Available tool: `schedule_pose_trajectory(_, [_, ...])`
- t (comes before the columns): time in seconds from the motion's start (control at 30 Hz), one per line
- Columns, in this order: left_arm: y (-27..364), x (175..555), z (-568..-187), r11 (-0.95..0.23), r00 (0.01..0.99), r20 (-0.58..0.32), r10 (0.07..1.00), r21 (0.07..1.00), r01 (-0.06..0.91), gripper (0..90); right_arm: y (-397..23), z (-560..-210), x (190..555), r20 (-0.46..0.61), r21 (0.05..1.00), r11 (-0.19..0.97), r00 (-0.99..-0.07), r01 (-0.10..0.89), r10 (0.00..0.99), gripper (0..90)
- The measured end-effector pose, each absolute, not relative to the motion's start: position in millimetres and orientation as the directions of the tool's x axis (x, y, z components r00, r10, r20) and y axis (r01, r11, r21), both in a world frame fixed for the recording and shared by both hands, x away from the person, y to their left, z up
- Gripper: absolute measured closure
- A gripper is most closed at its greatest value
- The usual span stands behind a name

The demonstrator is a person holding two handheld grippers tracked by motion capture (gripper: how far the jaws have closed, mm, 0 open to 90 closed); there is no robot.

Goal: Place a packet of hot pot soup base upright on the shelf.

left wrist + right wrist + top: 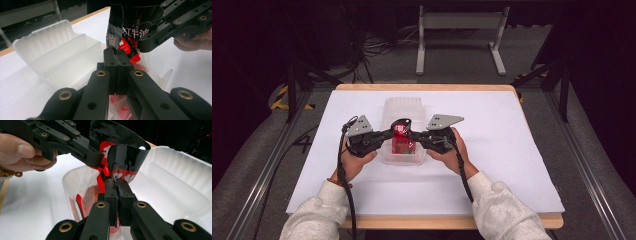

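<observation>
clear box (403, 106) ahead, white table (512, 150) open

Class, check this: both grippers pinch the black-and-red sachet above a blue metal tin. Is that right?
Not quite. The left gripper and right gripper do pinch the black-and-red sachet, but above a clear plastic box, as the high view shows.

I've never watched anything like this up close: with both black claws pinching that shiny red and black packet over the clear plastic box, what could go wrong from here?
Both the left gripper and the right gripper are shut on the glossy red and black sachet, pinching only its edges. It could slip free from one, or tear if they pull apart. The light, clear plastic box beneath, already holding red packets, might get nudged across the white sheet.
</observation>
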State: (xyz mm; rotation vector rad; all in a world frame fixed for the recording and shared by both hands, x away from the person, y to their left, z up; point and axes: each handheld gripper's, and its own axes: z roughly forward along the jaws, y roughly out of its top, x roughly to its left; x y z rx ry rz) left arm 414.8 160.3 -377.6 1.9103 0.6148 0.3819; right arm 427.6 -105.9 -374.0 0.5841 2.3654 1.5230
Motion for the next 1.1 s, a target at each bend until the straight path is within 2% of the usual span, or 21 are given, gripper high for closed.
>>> schedule_pose_trajectory(0.43, [166,404,-388,-0.348,0.818,-0.013,0.575,0.901,0.259,88.8,-105,-386,421,0.013,0.908,0.370,-0.896,0.197,0.445,85.2])
schedule_pose_trajectory(0.8, [173,394,-395,-0.361,0.815,-0.005,0.580,0.895,0.263,88.2,-113,-390,413,-0.017,0.916,0.364,-0.892,0.166,0.451,86.7])
schedule_pose_trajectory(1.1, [172,392,-396,-0.370,0.806,0.013,0.592,0.893,0.257,84.0,-116,-391,412,-0.030,0.910,0.380,-0.888,0.166,0.459,86.9])
